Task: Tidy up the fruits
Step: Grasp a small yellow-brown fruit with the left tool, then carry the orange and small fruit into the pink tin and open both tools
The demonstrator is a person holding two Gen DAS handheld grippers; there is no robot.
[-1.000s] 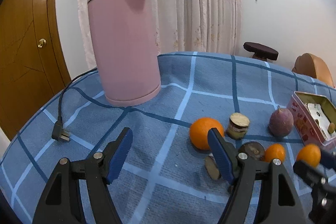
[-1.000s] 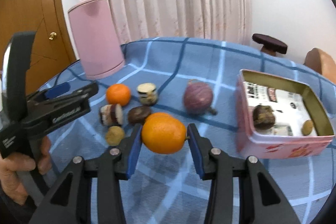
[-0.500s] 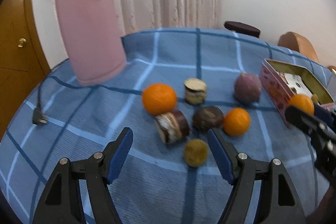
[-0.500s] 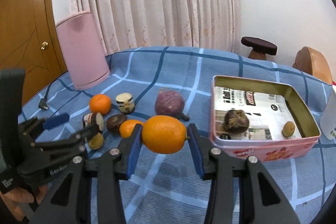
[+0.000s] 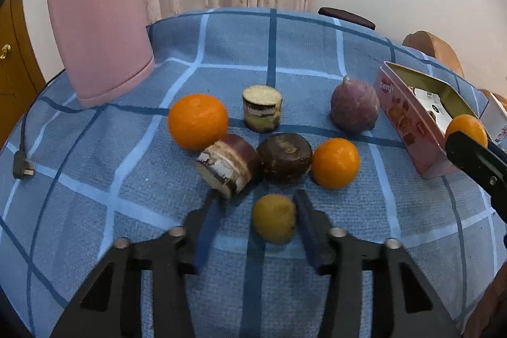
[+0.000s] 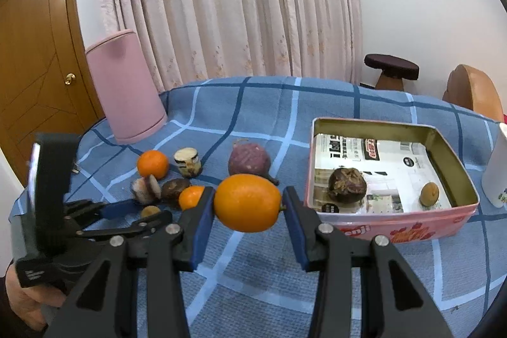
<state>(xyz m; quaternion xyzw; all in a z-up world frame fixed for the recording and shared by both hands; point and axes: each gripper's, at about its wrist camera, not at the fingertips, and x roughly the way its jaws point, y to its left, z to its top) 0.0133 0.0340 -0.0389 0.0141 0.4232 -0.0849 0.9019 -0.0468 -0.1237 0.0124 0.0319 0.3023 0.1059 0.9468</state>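
Right tongs (image 6: pixel 248 203) clamped on one orange (image 6: pixel 247 202), left tongs (image 5: pixel 255 209) apart around one yellow fruit (image 5: pixel 274 218) (two oranges (image 5: pixel 197 126) beside), two fruits in tin (image 6: pixel 441 137)

A lived-in room of a home is indicated — a table draped in a blue checked cloth (image 6: pixel 317 274), floral pale-pink pleated curtains (image 6: pixel 237 5) at the far side, a panelled brown wooden door (image 6: pixel 35 68) at the left, a dark round-topped wooden stool (image 6: pixel 391 67).
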